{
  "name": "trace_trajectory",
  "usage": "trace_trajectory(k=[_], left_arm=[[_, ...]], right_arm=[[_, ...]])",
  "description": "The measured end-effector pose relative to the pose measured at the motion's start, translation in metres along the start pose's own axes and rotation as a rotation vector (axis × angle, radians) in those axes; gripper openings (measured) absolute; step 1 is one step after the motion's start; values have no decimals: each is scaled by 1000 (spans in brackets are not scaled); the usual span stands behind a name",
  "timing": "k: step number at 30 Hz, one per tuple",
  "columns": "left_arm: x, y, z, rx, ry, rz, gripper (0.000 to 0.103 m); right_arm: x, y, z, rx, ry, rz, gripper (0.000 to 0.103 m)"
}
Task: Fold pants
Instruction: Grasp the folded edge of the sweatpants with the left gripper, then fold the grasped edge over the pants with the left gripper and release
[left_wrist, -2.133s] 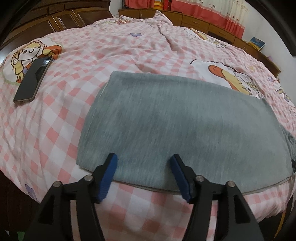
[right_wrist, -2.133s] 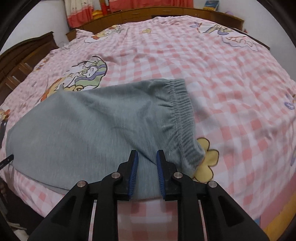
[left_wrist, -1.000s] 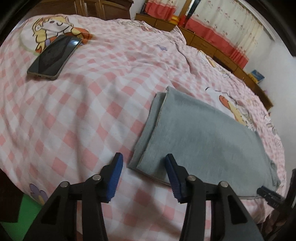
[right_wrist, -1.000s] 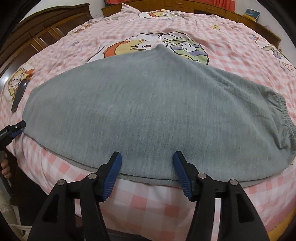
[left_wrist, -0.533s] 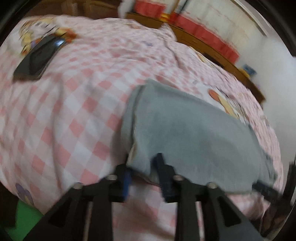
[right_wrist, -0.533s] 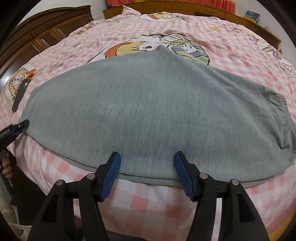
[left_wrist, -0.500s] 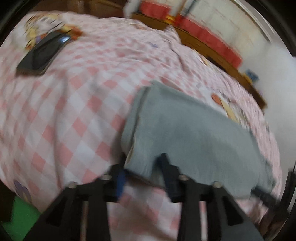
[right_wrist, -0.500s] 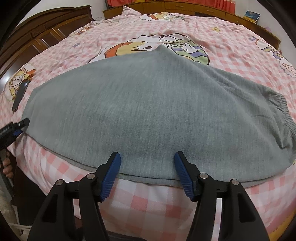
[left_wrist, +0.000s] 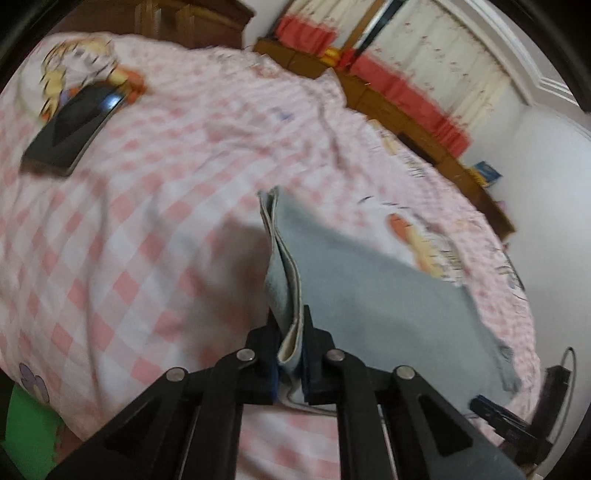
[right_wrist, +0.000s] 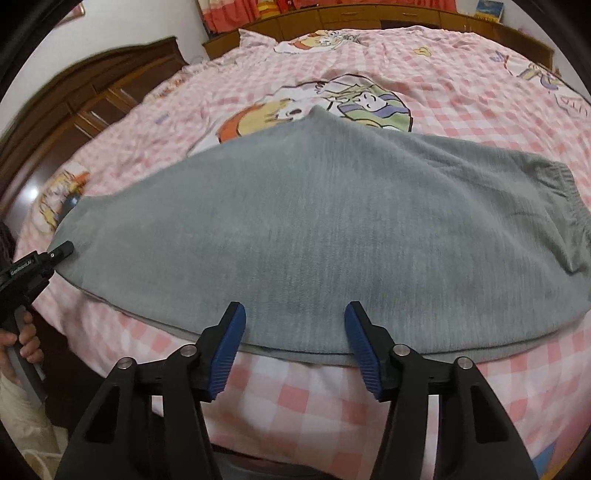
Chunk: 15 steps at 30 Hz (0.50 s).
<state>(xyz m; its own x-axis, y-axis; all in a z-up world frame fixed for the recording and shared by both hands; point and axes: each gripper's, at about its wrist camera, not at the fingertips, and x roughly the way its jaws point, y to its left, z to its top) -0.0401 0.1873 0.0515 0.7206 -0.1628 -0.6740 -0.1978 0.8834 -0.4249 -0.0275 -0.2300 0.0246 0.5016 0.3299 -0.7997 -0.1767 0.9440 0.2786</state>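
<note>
the pants (right_wrist: 314, 229) lie flat, already halved lengthwise, along the near edge of the bed (right_wrist: 461, 88), waistband at the right end. the left gripper (left_wrist: 290, 343) is clamped on the stacked cuff layers at the left end and raises them off the bed, while the right gripper (right_wrist: 293, 338) hovers at the pants' near edge with its jaws apart, holding nothing. this looks like the start of the crosswise fold, so the next move likely calls for carrying the cuffs over toward the waistband, layers kept together.

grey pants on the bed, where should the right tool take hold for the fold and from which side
Probably the elastic waistband corner of the grey pants, approached from the near bed edge, low and flat. It is the free end opposite the cuffs, which the left tool already pinches, and the right tool is open at the near hem.
</note>
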Motion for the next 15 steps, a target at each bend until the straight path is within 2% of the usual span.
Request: trace_trajectory(k=[4,9,15], left_arm=[[-19,-43,9,87,-14,-62,8],[-25,-96,8,184,2,-122,8],[7,-155,-11,255,106,-168,8]], right_arm=[[-13,-3,-2,5,-37,19,57],[-27,-10,-6,22,-76,68,57],[-29,-22,-12,43,-76,83,57]])
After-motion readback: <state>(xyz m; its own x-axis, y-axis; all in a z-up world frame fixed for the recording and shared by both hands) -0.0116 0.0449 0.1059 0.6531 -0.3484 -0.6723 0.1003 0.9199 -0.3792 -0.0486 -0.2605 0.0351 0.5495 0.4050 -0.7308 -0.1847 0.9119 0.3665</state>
